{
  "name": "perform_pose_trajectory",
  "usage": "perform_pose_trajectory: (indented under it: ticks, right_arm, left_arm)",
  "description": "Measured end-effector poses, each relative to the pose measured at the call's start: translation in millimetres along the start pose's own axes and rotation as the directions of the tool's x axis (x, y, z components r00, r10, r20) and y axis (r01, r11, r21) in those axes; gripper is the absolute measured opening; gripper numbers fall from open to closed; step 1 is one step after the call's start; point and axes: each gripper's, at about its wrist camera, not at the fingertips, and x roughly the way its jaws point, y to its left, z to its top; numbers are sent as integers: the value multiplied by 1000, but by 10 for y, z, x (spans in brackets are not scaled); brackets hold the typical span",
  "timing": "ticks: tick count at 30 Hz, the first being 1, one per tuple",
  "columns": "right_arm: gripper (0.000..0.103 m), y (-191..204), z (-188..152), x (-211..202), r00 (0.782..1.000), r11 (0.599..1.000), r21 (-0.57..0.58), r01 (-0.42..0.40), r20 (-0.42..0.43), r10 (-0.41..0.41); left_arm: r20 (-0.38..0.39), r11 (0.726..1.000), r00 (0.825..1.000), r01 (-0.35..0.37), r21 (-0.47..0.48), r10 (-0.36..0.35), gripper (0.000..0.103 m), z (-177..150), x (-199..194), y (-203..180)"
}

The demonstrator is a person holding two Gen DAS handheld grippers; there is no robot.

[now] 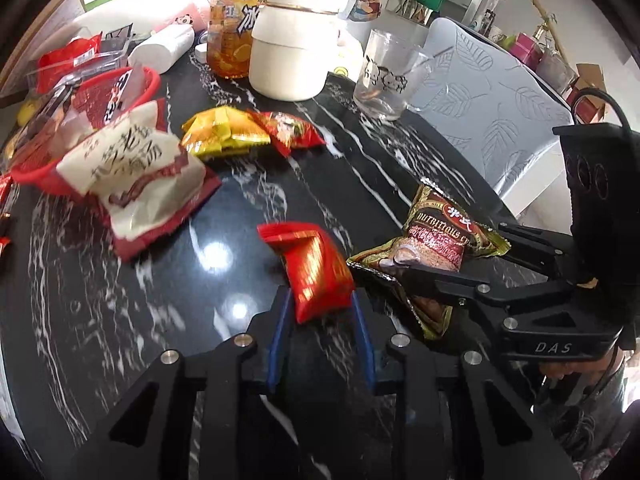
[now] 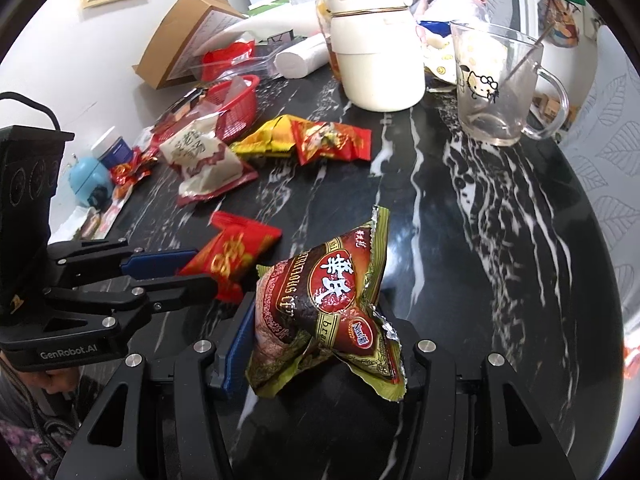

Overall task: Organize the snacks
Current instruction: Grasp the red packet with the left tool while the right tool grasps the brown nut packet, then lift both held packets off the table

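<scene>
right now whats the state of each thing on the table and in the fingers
left gripper: shut on the red packet
red packet: held, lifted
right gripper: shut on the brown packet
brown packet: held, crumpled
red basket: upright, snacks piled in it
white packet: leaning over the basket edge
yellow packet: lying loose on the table
glass mug: upright, a stick in it
white kettle: upright, lid on

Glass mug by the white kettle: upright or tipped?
Upright. The glass mug stands on its base on the table, mouth up, a stirrer leaning inside.
</scene>
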Motion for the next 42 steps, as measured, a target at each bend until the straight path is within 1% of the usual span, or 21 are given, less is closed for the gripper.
perform_pose_trajectory:
  ticks: [2, 4, 6, 8, 10, 12, 14, 18, 23, 26, 31, 36, 37, 39, 40, 42]
  right_arm:
    - [54, 33, -42, -15, 1000, 1000, -2, 0, -1, 0]
    - [54, 58, -68, -31, 1000, 1000, -1, 2, -1, -2]
    - [54, 69, -88, -44, 1000, 1000, 0, 6, 0, -6]
    - [54, 68, -101, -52, 1000, 1000, 6, 7, 0, -7]
    - [54, 63, -116, -63, 1000, 1000, 17, 6, -1, -6]
    - [54, 52, -119, -69, 1000, 1000, 25, 6, -1, -6]
    - [54, 42, -127, -78, 1000, 999, 30, 9, -1, -9]
    - [54, 20, -145, -100, 1000, 999, 43, 12, -1, -12]
    - [54, 7, -150, -107, 1000, 999, 48, 10, 0, -10]
    - [54, -1, -153, -112, 1000, 999, 50, 12, 1, -12]
    - [54, -72, -163, -145, 1000, 998, 66, 15, 7, -16]
    - [54, -131, -163, -163, 1000, 997, 76, 16, 9, -17]
    - [54, -134, -160, -161, 1000, 997, 76, 16, 9, -16]
    - [54, -132, -158, -159, 1000, 997, 75, 15, 11, -16]
    - [54, -132, -154, -156, 1000, 997, 75, 15, 11, -15]
    - [54, -133, -154, -155, 1000, 997, 76, 14, 11, -15]
  left_arm:
    - [-15, 1000, 1000, -4, 3, 4, 29, -49, 25, 5]
    - [-34, 1000, 999, -6, -18, 6, 29, -75, 74, 31]
    - [-28, 999, 1000, 4, -36, -5, 30, -80, 83, 58]
    - [-29, 999, 1000, -3, -33, 2, 32, -71, 94, 58]
    - [-29, 1000, 999, -14, -26, 13, 40, -62, 98, 42]
    - [-29, 999, 999, -26, -29, 25, 57, -67, 92, 33]
    - [-22, 998, 999, -32, -45, 31, 60, -78, 81, 45]
    - [9, 997, 1000, -25, -66, 26, 60, -101, -12, 66]
    - [54, 997, 998, -21, -75, 25, 61, 5, -40, 47]
    - [48, 998, 999, -16, -63, 19, 61, 75, 31, 0]
    - [26, 998, 999, -37, -50, 38, 61, 133, 195, -53]
    - [34, 997, 997, -62, -35, 63, 60, 154, 255, -61]
    - [37, 998, 997, -63, -28, 64, 59, 155, 259, -66]
    - [39, 997, 997, -69, -26, 70, 35, 151, 264, -67]
    - [30, 998, 998, -59, -30, 60, 33, 149, 273, -56]
    - [25, 998, 999, -38, -47, 39, 33, 151, 273, -37]
